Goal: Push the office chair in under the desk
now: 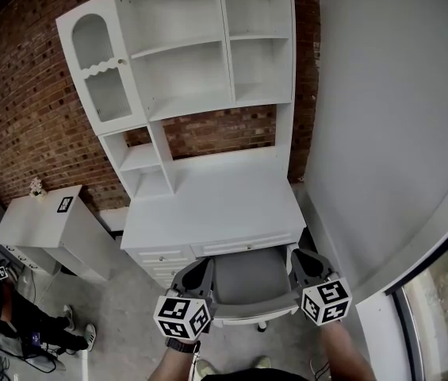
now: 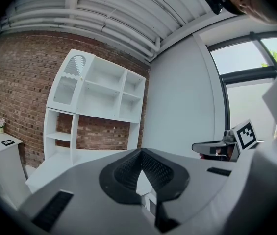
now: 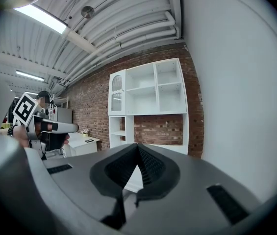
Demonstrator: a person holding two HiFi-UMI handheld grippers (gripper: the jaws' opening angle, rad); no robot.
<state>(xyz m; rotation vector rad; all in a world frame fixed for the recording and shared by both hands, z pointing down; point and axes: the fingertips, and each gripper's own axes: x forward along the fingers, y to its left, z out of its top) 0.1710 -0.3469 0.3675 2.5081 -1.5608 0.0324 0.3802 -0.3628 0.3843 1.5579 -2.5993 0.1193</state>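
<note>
Likely easy-rolling, the office chair (image 1: pixel 249 281) faces the desk (image 1: pixel 216 206); left gripper (image 1: pixel 204 267) and right gripper (image 1: pixel 296 261), jaws closed empty, flank its stiff sides.

Soft, even daylight, hardly any shadows. The long ceiling strip light (image 3: pixel 40 19) is blown out, the tall dark-framed window (image 2: pixel 248 58) too. Edges are bent fisheye-style, corners vignetted black; the grey plastic left gripper (image 2: pixel 141 153) is blurred up close.

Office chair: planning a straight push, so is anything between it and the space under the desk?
Nothing visible. The office chair sits squarely before the desk, seat front at the desk edge; the space underneath is hidden.
</note>
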